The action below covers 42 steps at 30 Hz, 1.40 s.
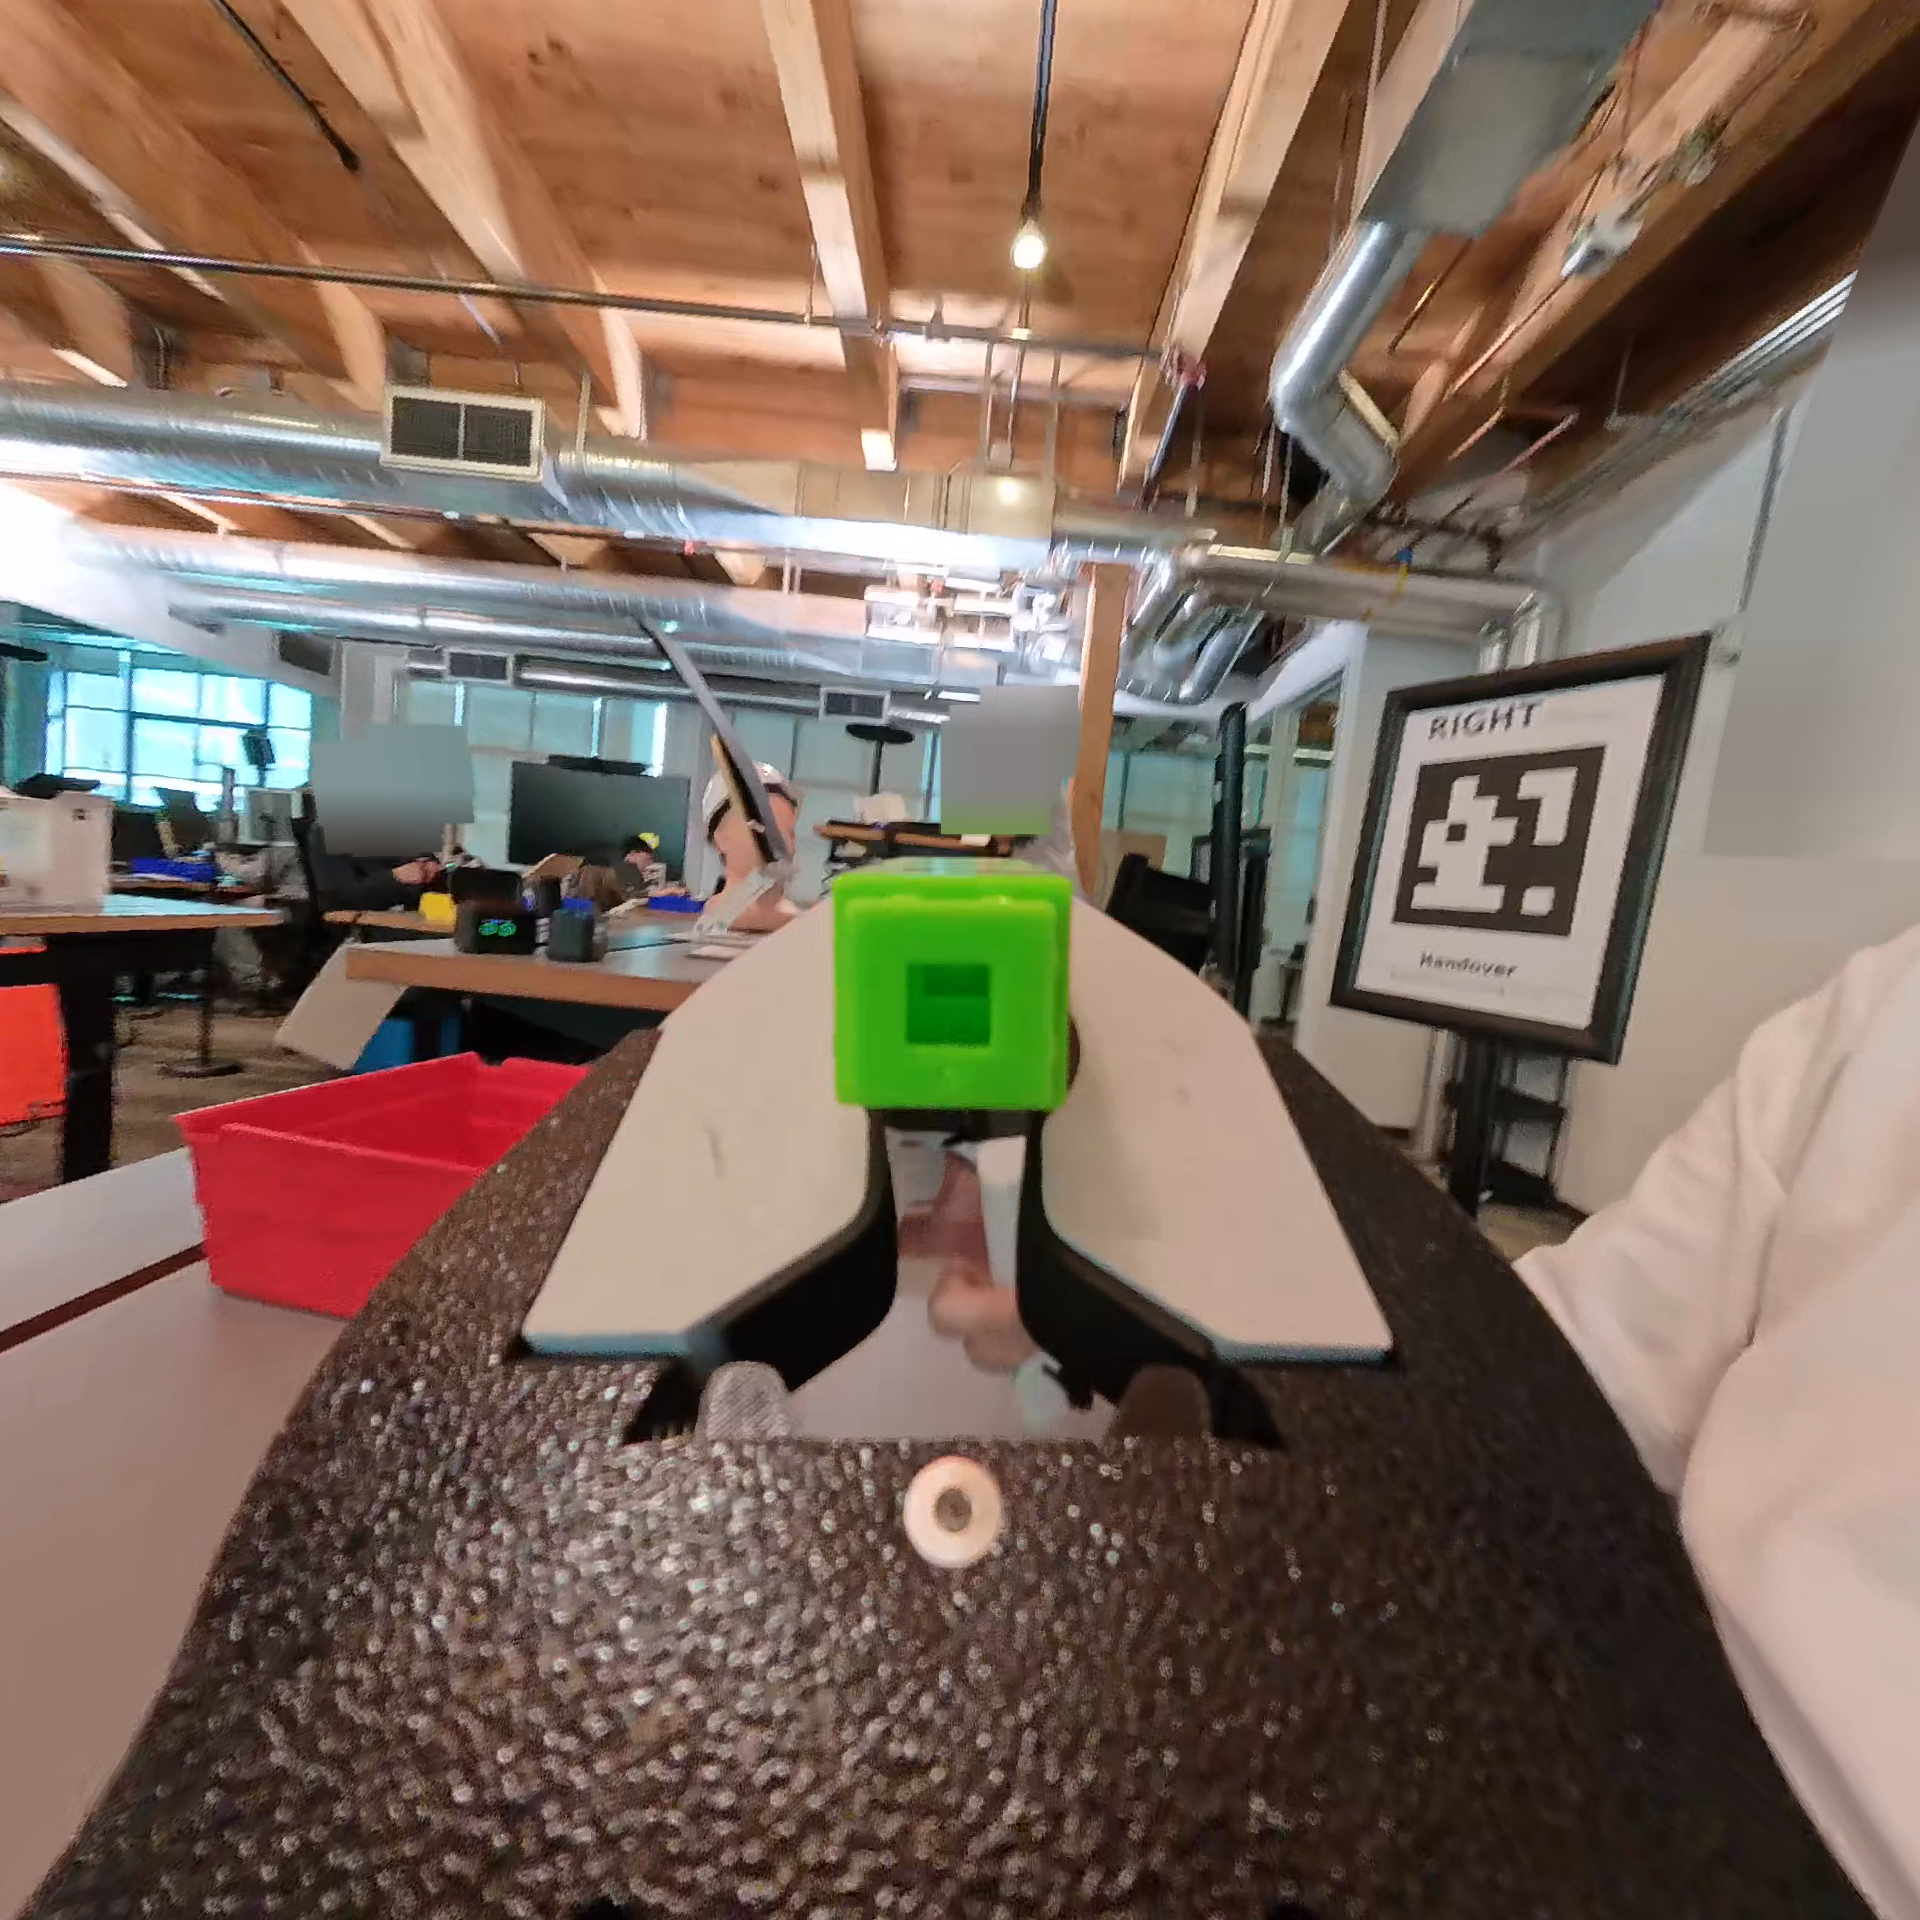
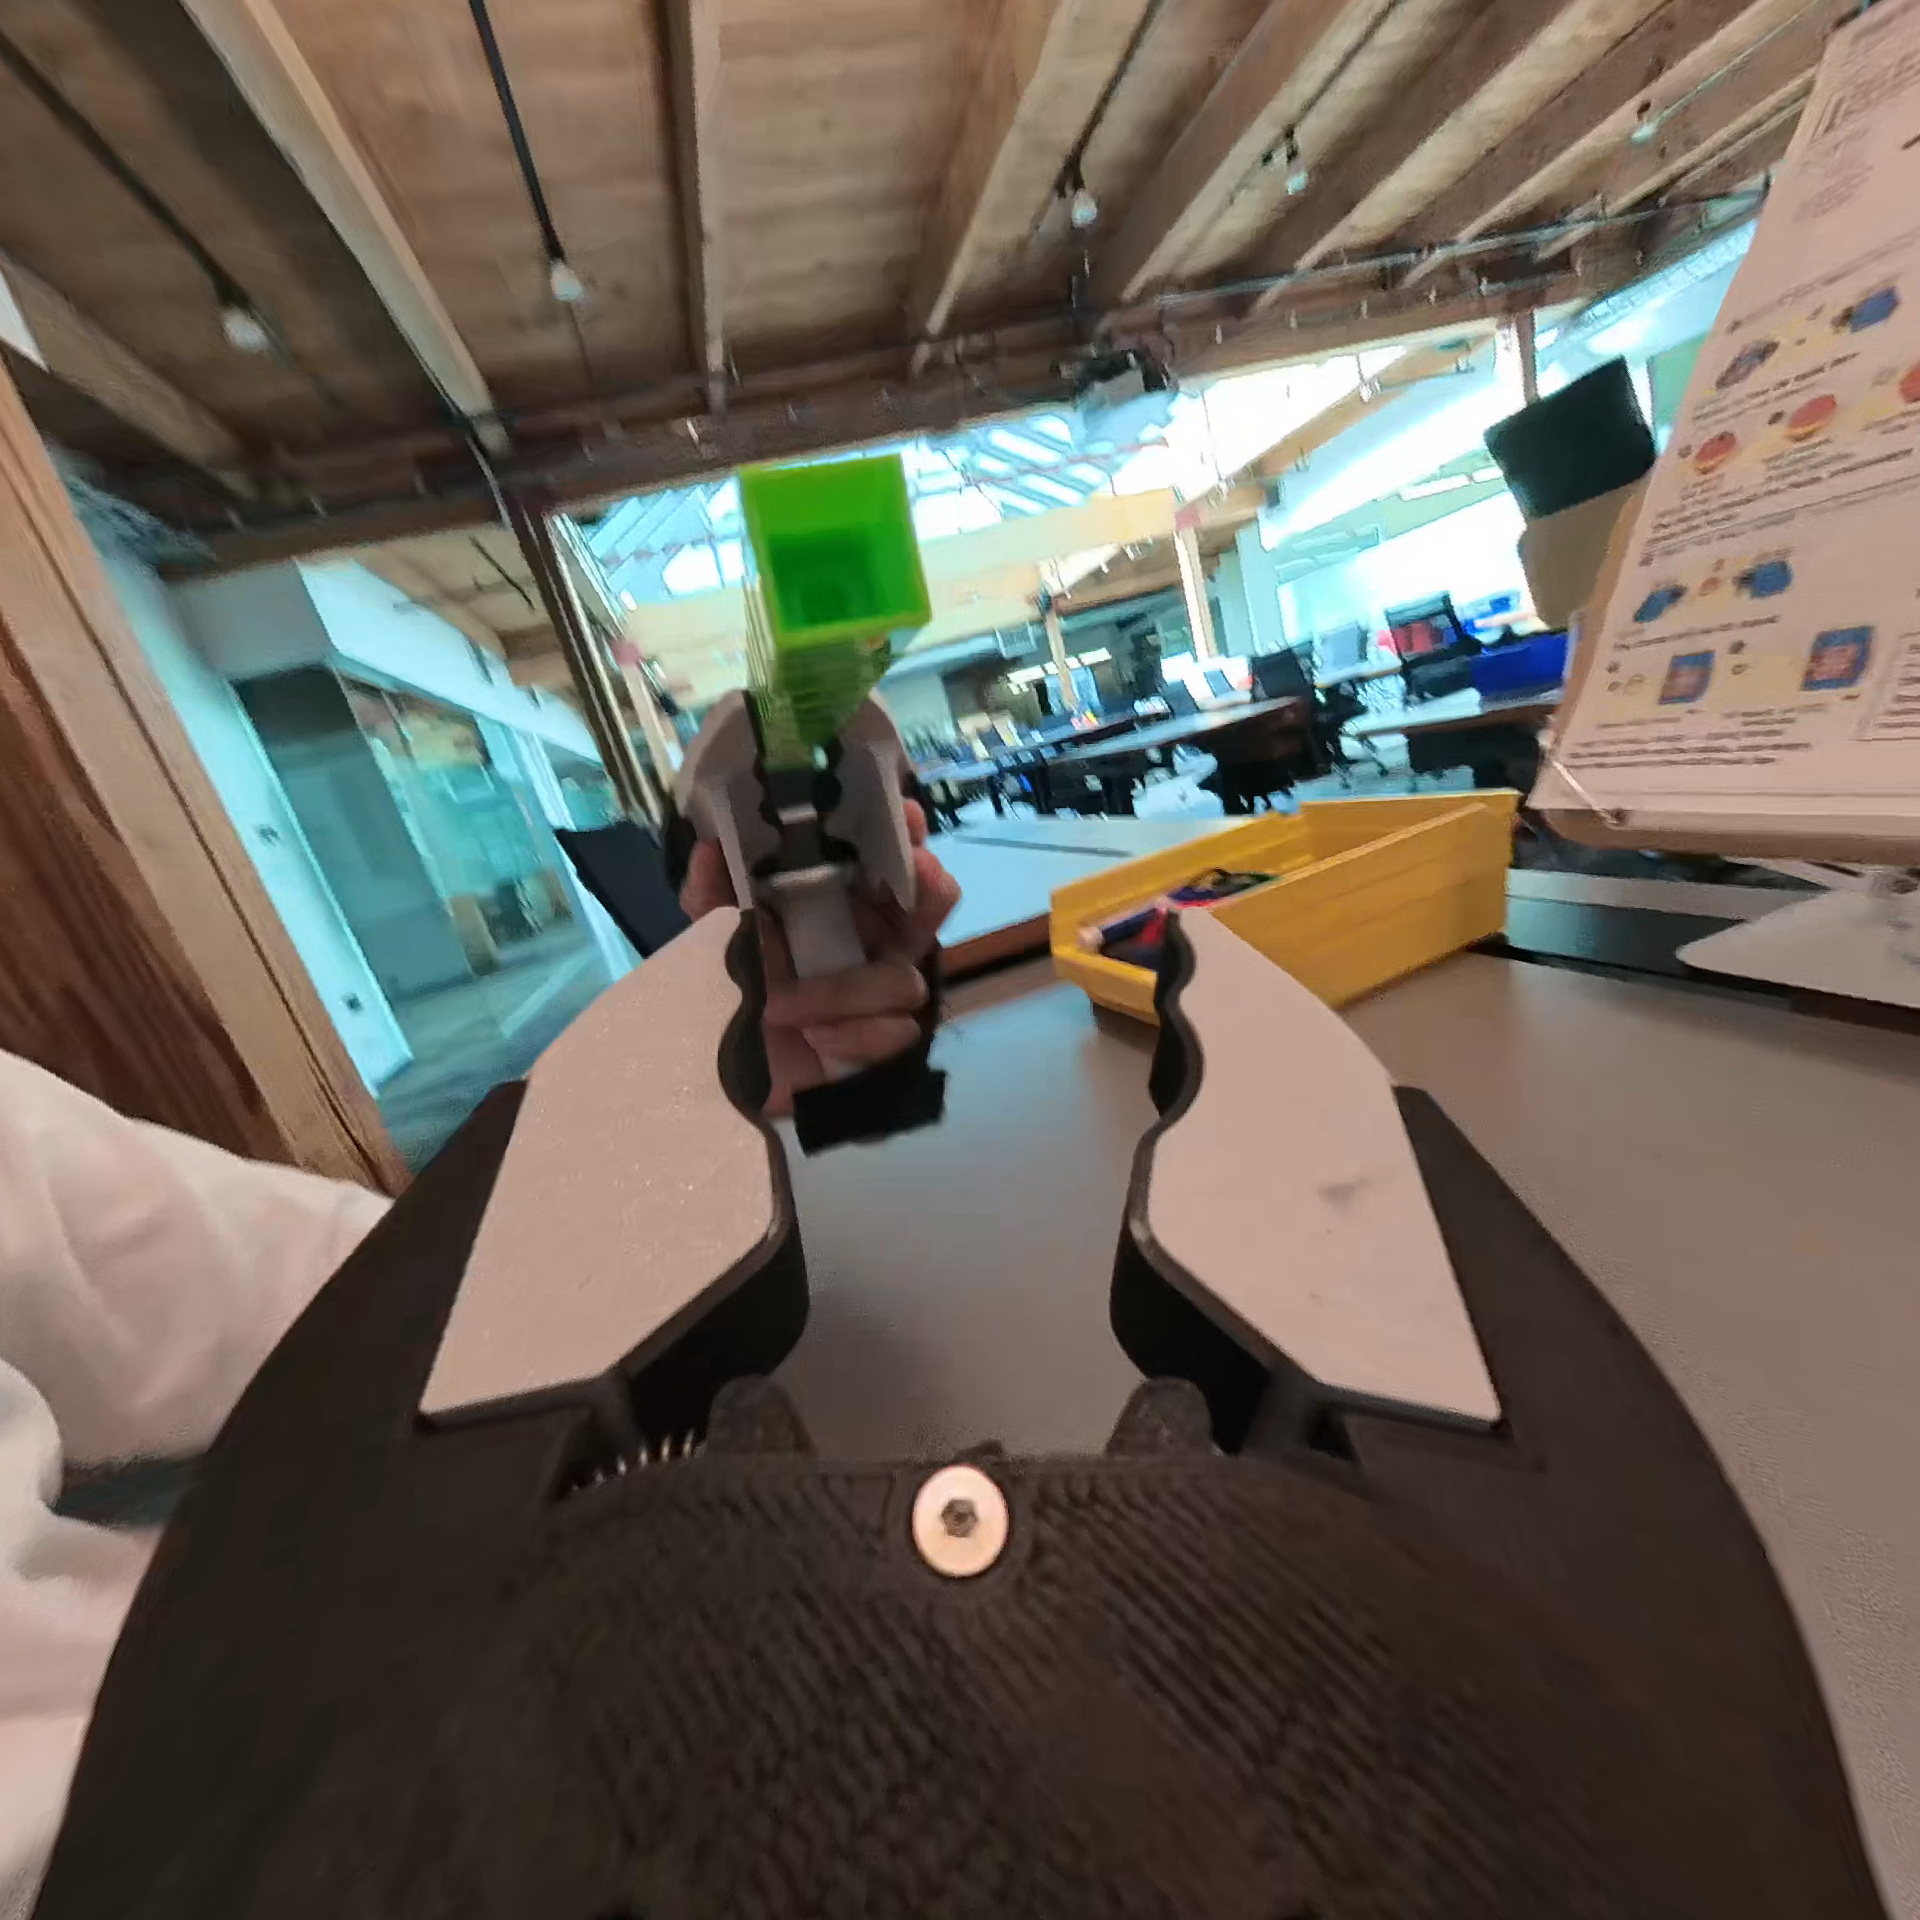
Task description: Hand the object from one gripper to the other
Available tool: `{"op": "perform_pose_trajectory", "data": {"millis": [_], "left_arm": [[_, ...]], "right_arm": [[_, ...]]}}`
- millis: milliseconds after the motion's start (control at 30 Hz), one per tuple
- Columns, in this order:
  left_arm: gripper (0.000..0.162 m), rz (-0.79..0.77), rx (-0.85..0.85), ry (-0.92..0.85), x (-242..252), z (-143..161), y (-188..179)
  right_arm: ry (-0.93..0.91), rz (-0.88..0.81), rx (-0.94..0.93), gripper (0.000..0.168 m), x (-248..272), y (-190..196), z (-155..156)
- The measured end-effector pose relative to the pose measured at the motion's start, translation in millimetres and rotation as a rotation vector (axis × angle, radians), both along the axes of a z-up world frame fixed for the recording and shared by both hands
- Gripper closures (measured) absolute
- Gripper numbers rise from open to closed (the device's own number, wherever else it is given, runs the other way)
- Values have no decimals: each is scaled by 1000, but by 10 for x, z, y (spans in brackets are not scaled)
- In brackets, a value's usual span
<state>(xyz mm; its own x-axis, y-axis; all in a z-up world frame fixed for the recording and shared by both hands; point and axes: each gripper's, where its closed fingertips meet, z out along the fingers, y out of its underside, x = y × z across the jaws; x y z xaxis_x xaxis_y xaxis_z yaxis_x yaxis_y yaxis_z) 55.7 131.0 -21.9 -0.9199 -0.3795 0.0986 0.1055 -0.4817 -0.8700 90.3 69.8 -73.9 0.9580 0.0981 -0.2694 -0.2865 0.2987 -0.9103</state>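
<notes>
Blurring from motion is softening the green block in the right wrist view. Hollow, square-ended, bright green, it is sitting clamped in the left gripper, held aloft, while the right gripper is waiting with its jaws apart, holding nothing.

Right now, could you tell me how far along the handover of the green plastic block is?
Done: the left gripper is shut on the hollow green plastic block, raised above the table. In hand: the right gripper faces it, open and apart. Left: closing on the block, then the left letting go.
</notes>
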Motion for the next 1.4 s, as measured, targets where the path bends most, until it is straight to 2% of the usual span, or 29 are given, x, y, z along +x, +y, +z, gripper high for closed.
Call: {"op": "perform_pose_trajectory", "data": {"millis": [100,267,300,467,700,800,900,1033,1100,1167,1267,1400], "left_arm": [[140,-30,-77,7,14,-25,-107],[140,-75,-132,30,51,-180,-324],[140,-94,-147,36,43,-181,-343],[138,-69,-8,43,69,-307,-445],[110,105,341,9,224,-619,-382],[94,189,434,0,296,-669,-226],[90,217,506,-17,258,-634,-106],[101,123,630,1,85,-685,-210],[120,83,714,-6,34,-806,-288],[125,48,752,-21,0,-896,-352],[138,-7,744,-8,-30,-951,-430],[140,16,648,33,65,-862,-423]], "right_arm": [[11,42,99,103,-198,136,127],[-35,-46,191,134,-300,152,304],[-41,-78,189,147,-261,134,299],[-81,-66,164,149,-240,66,328],[-117,-140,124,149,-70,-167,424],[-149,-160,37,149,-15,-183,367],[-207,-129,-79,149,-49,-146,243],[-283,-48,-212,149,-181,-49,48],[-311,3,-264,149,-275,13,-44],[-330,26,-307,149,-327,63,-123],[-319,48,-310,149,-373,106,-144],[-330,-44,-259,149,-288,106,-63]]}}
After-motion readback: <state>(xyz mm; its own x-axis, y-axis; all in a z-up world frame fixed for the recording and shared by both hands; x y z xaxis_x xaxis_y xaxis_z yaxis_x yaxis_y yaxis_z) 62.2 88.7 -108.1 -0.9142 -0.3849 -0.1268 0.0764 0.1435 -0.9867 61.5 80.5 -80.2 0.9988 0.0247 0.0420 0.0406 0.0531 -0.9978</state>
